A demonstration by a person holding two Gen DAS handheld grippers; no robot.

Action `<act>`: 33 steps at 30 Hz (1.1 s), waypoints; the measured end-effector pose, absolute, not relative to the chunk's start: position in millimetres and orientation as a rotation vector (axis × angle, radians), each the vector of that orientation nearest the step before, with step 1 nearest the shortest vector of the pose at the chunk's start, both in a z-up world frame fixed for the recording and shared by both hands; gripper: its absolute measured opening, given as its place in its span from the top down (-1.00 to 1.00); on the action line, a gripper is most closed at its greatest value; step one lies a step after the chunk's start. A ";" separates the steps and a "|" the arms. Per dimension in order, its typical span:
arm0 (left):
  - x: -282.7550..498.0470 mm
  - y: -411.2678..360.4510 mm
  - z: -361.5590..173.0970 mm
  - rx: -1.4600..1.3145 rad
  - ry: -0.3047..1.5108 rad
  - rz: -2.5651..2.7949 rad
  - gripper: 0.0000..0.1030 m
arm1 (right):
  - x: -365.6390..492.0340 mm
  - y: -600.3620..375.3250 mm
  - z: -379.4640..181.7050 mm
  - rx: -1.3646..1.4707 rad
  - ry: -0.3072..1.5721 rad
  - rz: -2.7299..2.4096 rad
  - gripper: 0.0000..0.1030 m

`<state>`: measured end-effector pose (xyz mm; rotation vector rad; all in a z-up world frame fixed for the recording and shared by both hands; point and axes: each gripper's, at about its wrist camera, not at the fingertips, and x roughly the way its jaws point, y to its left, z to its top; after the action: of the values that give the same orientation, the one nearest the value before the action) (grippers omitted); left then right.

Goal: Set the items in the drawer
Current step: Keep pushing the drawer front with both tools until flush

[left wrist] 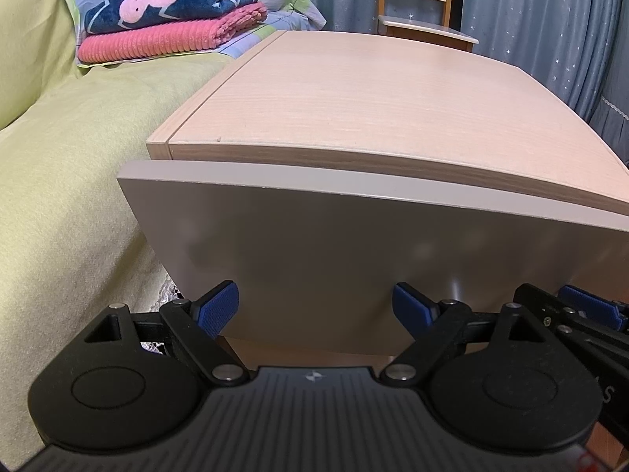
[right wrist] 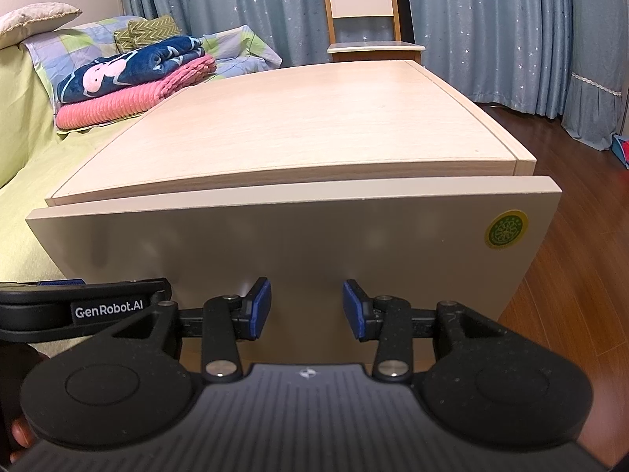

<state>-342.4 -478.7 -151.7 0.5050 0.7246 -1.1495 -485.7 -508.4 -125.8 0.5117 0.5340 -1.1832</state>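
We hold the left gripper (left wrist: 314,306) and right gripper (right wrist: 306,306), jaws open and empty, side by side against the drawer front (right wrist: 275,244) of a nightstand (left wrist: 354,102) beside a bed (left wrist: 59,196) with folded blankets (left wrist: 169,19).

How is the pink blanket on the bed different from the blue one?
The blue blanket lies on top; the pink blanket is underneath it. The pink blanket is one plain colour with ribbed lines, while the blue blanket has a pale pink picture and light stripes on it. The pink blanket sticks out wider at the near end than the blue blanket. Both are folded and stacked on the bed.
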 end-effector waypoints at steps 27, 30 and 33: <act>-339.9 -484.3 -149.7 0.483 0.724 -1.146 -0.70 | -481.1 -510.1 -122.3 0.503 0.520 -1.196 0.30; -339.4 -484.9 -150.3 0.480 0.725 -1.145 -0.70 | -480.7 -511.1 -122.1 0.504 0.519 -1.198 0.30; -338.4 -485.7 -150.6 0.479 0.725 -1.145 -0.70 | -480.3 -512.0 -121.9 0.505 0.517 -1.200 0.30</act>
<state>-338.4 -485.7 -150.6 0.4792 0.7249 -1.1452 -480.3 -512.0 -121.9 0.5046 0.5171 -1.1997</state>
